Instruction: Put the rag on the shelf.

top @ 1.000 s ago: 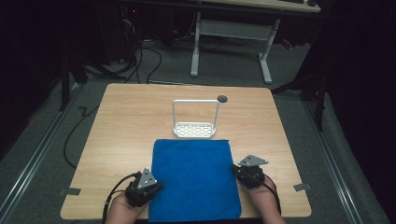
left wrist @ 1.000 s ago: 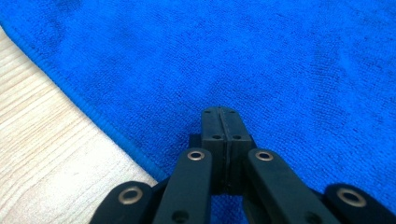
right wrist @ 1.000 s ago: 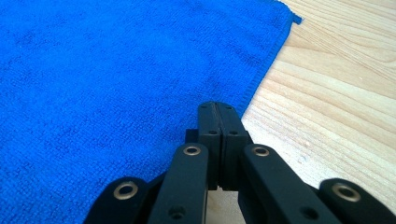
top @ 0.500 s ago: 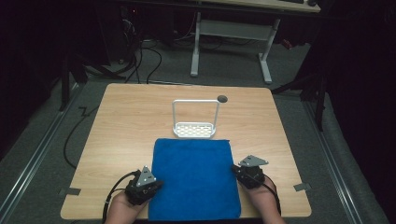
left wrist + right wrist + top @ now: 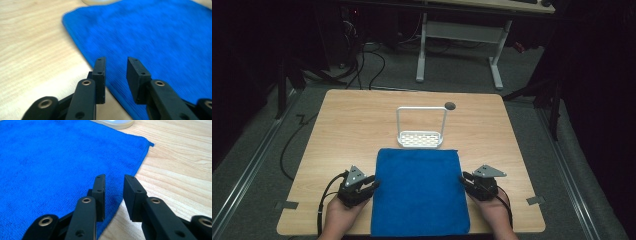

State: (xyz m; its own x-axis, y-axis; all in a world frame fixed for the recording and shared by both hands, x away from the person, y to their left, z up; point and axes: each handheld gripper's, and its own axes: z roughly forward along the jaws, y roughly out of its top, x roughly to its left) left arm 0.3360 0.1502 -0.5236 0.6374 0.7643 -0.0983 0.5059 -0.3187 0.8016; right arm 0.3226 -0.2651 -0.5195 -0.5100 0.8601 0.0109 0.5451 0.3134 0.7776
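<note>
Nothing has shifted since a second ago: both grippers sit where they were, one at each side edge of the blue cloth. The cloth lies flat on the table, its far edge just before the white rack. The left gripper points at the cloth's left edge, jaws a narrow gap apart and empty. The right gripper mirrors it at the right edge, also narrowly parted, gripping nothing.

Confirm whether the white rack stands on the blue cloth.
No: in the high view the white rack stands on the bare table, just beyond the blue cloth.
</note>
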